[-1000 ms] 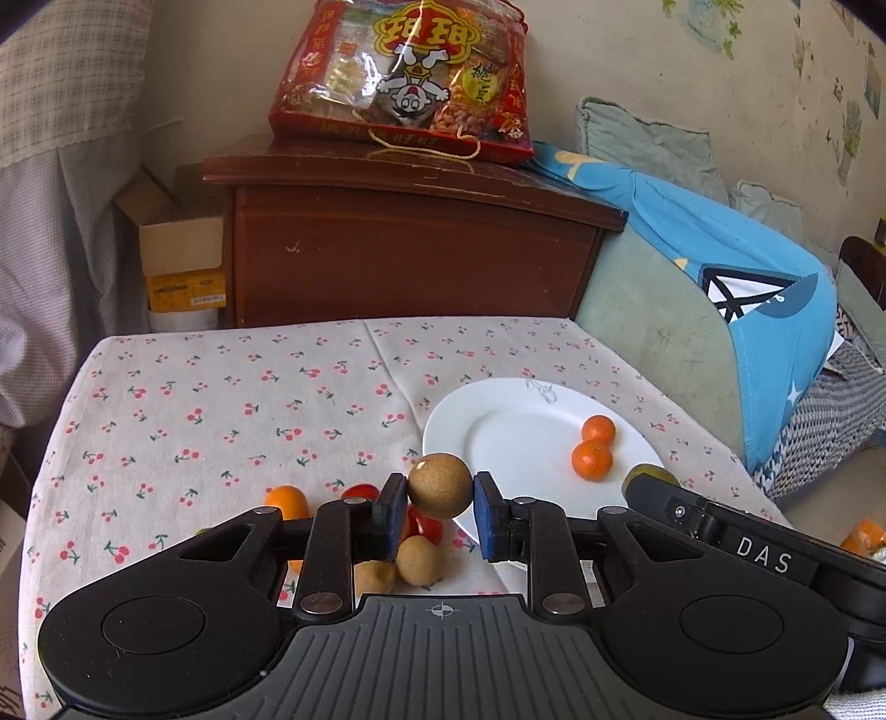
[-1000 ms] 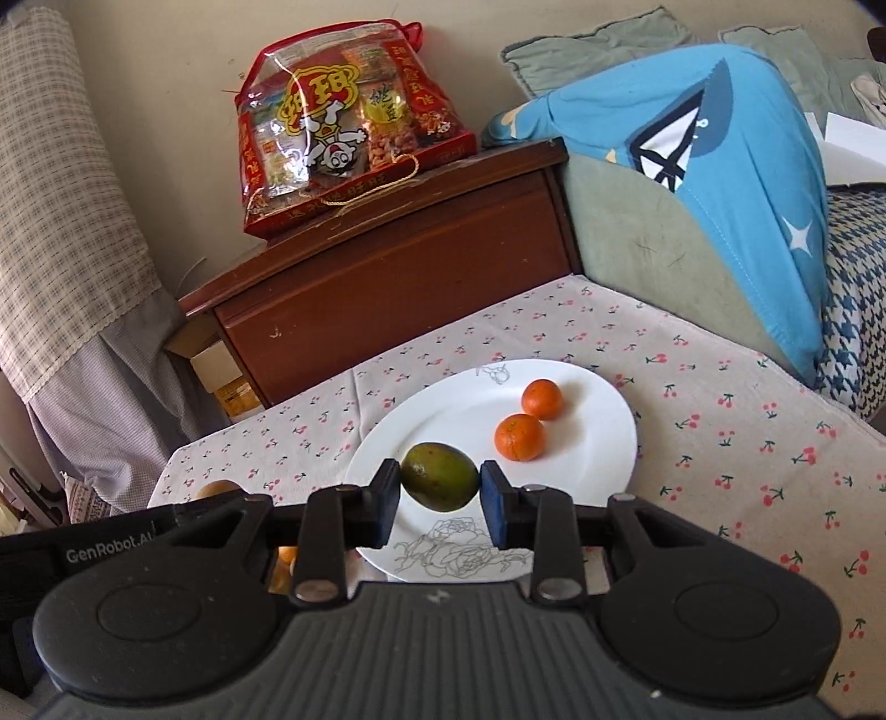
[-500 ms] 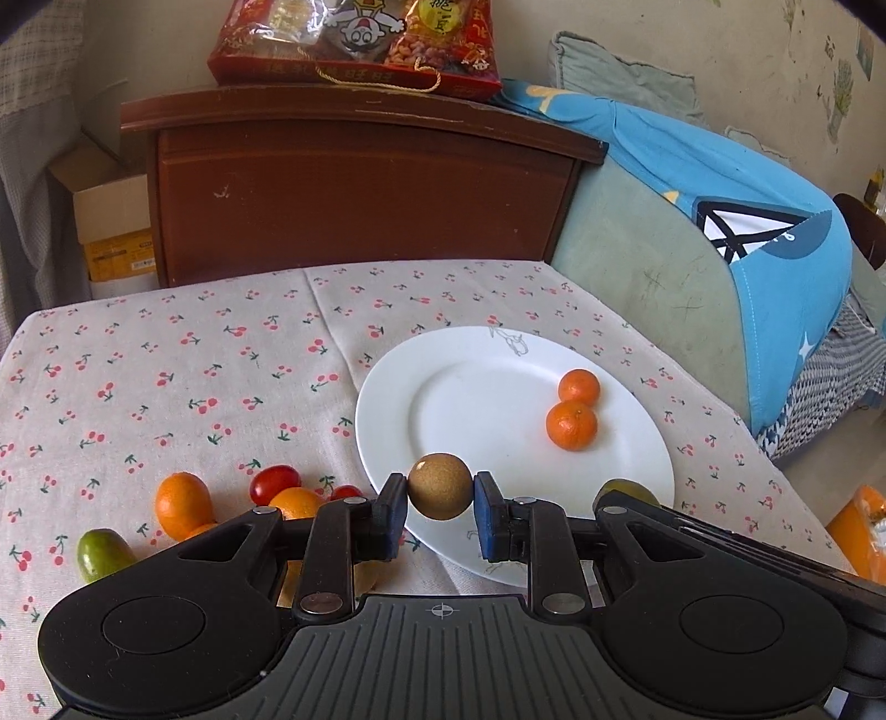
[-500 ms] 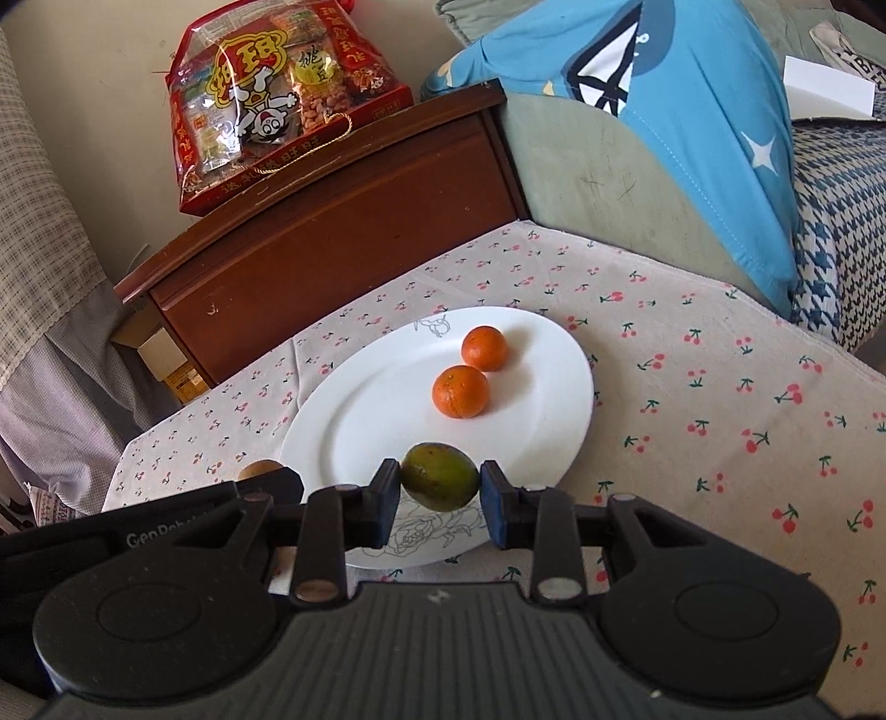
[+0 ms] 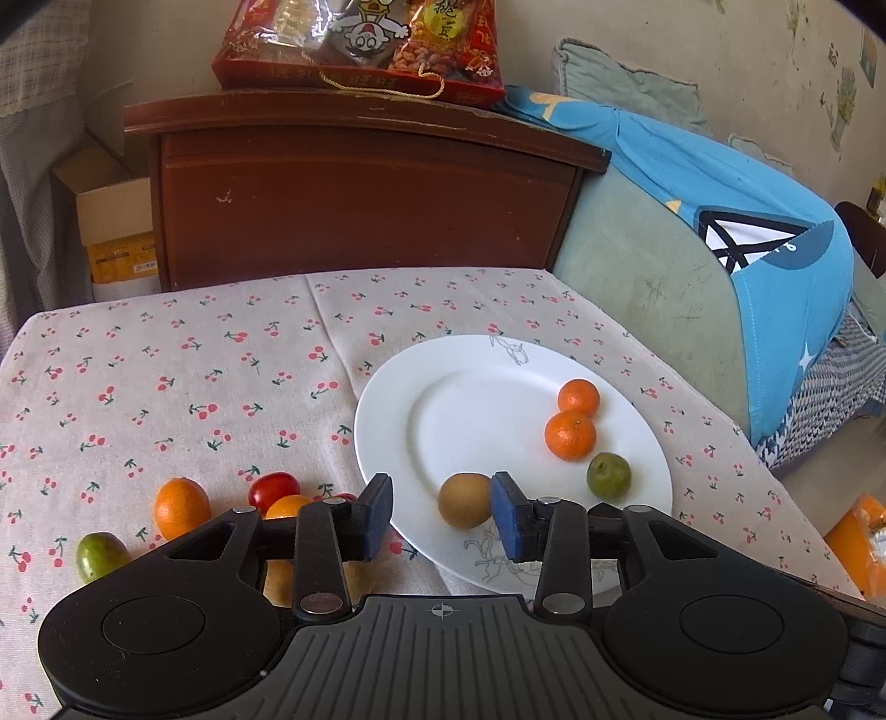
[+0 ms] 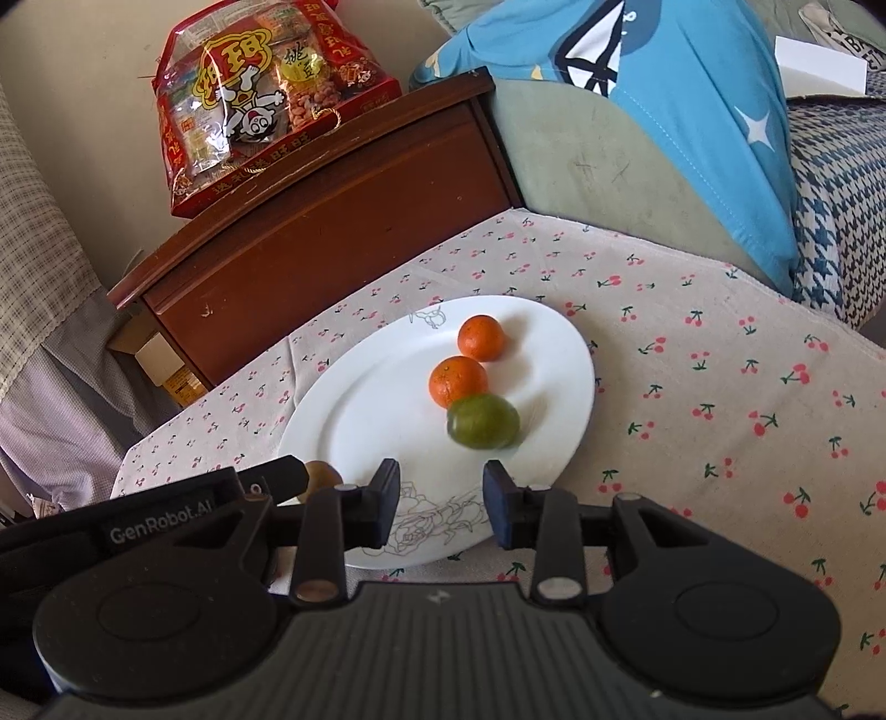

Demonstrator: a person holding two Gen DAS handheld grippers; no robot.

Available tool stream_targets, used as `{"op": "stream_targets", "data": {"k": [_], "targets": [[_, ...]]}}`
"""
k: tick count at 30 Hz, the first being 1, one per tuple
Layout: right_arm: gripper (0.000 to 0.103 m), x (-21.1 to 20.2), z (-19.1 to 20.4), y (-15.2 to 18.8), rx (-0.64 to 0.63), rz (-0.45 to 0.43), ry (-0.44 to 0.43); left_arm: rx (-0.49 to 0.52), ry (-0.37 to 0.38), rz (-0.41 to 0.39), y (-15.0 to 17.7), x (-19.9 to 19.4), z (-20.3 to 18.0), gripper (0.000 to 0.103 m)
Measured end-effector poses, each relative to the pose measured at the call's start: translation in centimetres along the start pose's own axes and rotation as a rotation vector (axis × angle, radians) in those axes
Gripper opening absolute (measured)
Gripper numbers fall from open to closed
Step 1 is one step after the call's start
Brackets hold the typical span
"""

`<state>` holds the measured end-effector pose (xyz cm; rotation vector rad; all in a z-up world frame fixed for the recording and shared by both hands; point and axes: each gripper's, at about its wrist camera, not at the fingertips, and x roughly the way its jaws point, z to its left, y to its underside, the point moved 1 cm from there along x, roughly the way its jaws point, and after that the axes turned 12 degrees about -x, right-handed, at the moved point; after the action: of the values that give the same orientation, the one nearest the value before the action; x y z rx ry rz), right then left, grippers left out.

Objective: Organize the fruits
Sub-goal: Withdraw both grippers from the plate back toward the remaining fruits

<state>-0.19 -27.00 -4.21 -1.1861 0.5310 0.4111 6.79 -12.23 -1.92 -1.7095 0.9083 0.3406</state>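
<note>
cherry-print tablecloth (image 5: pixel 183 387) covers the table, with a dark wooden cabinet (image 5: pixel 360 188) behind it carrying a red snack bag (image 5: pixel 360 39). off to the left gripper's (image 5: pixel 441 512) left, fruit waits on the cloth: a green fruit (image 5: pixel 99 554), an orange (image 5: pixel 181 507), a cherry tomato (image 5: pixel 273 489) and more half hidden behind its left finger. a second ago this gripper clamped a brown round fruit (image 5: pixel 464 499); now its jaws stand wide apart and that fruit sits on the near rim of the white plate (image 5: pixel 459 399), just ahead, between the pads but free of the left one. further right on the plate lie two mandarins (image 5: pixel 570 435) and a green lime-like fruit (image 5: pixel 608 474). the right gripper (image 6: pixel 441 501) has likewise let go: its jaws are parted and empty, and the green fruit, blurred in its view, rests just beyond its tips, beside the nearer mandarin. both deliveries look done, so four fruits are plated. judging by the cloth, the loose pile left of the left gripper is what remains.
</note>
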Motion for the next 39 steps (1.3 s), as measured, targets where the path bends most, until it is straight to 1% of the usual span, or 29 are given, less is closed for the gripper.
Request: {"op": "stream_targets", "data": {"k": [2,5,7,8,9,13,16,20,29,39], "targets": [[0.04,0.0,0.1,0.0,-0.002,0.001,-0.002,-0.021,-0.007,-0.008,-0.1,-0.4,0.4,0.05],[0.042,-0.1,0.4,0.0,-0.019,0.003,0.0,-0.041,-0.011,-0.011,-0.2,-1.0,0.9,0.051],[0.046,-0.1,0.6,0.2,-0.033,0.009,0.004,-0.046,-0.019,-0.007,-0.2,-1.3,1.2,0.053],[0.05,-0.2,0.7,0.2,-0.037,0.012,0.003,-0.05,-0.022,-0.006,-0.2,-1.5,1.4,0.056],[0.05,-0.2,0.8,0.3,-0.044,0.016,-0.002,-0.053,-0.022,-0.008,-0.2,-1.7,1.5,0.057],[0.051,-0.4,1.5,0.7,-0.079,0.03,-0.024,-0.048,-0.031,-0.011,-0.2,-2.6,1.8,0.057],[0.057,-0.6,2.3,0.9,-0.113,0.039,-0.035,-0.061,-0.047,-0.001,-0.2,-3.0,2.3,0.058],[0.058,-0.9,3.5,1.5,-0.162,0.047,-0.06,-0.103,-0.08,0.007,0.0,-3.6,3.7,0.058],[0.058,-1.5,5.7,2.4,-0.224,0.074,-0.138,-0.162,-0.131,-0.021,-0.2,-5.6,6.7,0.058],[0.058,-1.9,7.6,3.9,-0.295,0.11,-0.186,-0.237,-0.191,-0.043,-0.1,-7.0,10.5,0.058]]}}
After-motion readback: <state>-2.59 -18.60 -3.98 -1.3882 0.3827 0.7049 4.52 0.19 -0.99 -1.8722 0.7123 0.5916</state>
